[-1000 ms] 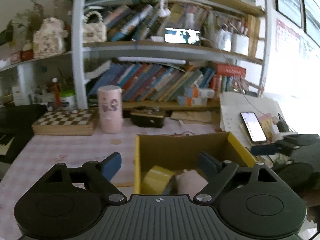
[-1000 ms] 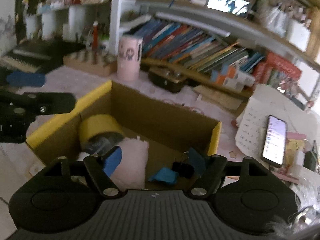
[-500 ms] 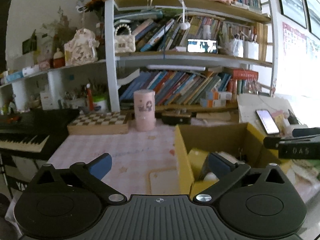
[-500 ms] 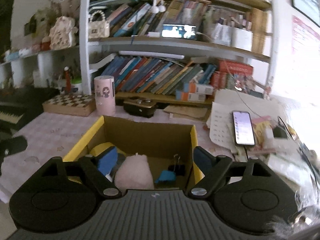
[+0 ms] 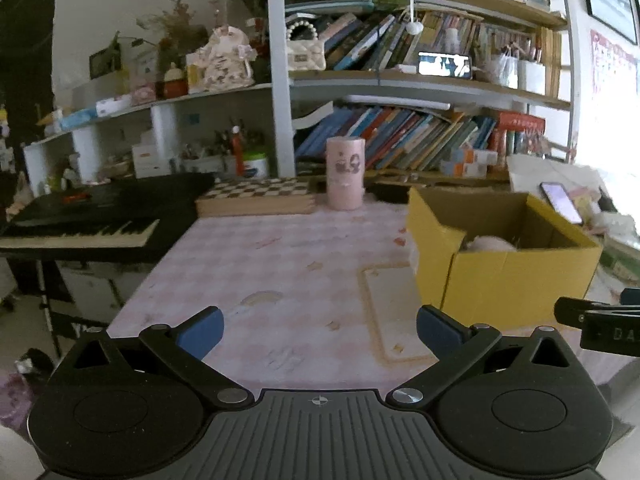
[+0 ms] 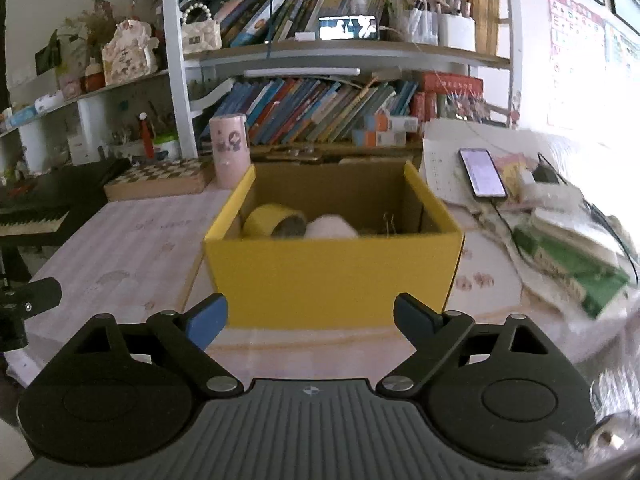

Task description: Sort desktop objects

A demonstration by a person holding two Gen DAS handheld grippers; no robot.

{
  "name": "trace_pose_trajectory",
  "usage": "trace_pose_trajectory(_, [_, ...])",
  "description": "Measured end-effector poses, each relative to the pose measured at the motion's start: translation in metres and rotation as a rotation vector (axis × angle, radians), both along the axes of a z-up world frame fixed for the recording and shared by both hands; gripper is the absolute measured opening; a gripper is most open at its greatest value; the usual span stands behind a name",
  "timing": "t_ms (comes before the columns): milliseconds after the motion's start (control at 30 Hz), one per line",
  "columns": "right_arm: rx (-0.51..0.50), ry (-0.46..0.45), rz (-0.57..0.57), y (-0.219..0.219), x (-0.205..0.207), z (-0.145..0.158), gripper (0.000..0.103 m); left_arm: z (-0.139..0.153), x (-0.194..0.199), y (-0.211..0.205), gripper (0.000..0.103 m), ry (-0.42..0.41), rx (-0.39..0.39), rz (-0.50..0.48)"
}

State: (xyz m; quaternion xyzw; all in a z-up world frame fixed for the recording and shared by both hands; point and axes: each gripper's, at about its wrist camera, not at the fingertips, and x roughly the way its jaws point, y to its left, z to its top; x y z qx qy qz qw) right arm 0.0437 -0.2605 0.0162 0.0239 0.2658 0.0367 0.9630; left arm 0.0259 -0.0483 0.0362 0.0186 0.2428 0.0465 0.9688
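Pink checked table (image 5: 280,264) w/ bookshelf (image 6: 320,112) behind. Yellow box (image 6: 332,276) at 12 o'clock of right gripper (image 6: 308,318), holding tape roll (image 6: 268,220). Left gripper (image 5: 318,330) & right both wide, empty.

- Left wrist view: looks forward along wide-spread fingers (image 5: 199,331) from the near table edge, over the pink tablecloth (image 5: 280,264) to the bookshelf (image 5: 400,80) at 12 o'clock; yellow box (image 5: 516,280) near, at 2 o'clock.
- Right wrist view: faces the same shelf, close behind the yellow box (image 6: 332,276), dead ahead at 12 o'clock.
- Shared: box, pink cylinder (image 5: 345,174), chessboard (image 5: 256,194), keyboard (image 5: 80,232), phone (image 5: 560,202).
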Motion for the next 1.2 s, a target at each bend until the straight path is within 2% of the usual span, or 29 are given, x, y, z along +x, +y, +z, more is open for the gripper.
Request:
trace_pose_trajectory(467, [-0.034,0.064,-0.011,0.043,-0.066,-0.025,0.099,-0.031,-0.049,0.017,0.103,0.099,0.048,0.029])
trace_pose_trajectory(667, [-0.034,0.089,-0.016,0.051,-0.074,-0.03,0.101,-0.035,-0.057,0.021,0.103,0.121,0.038,0.01])
trace_pose_trajectory(900, [-0.042,0.111,0.006,0.059,-0.078,-0.033,0.103,-0.032,-0.065,0.02,0.103,0.094,0.052,-0.009])
trace_pose_trajectory(1200, [-0.05,0.133,0.016,0.063,-0.08,-0.037,0.103,-0.033,-0.066,0.02,0.103,0.103,0.037,-0.033])
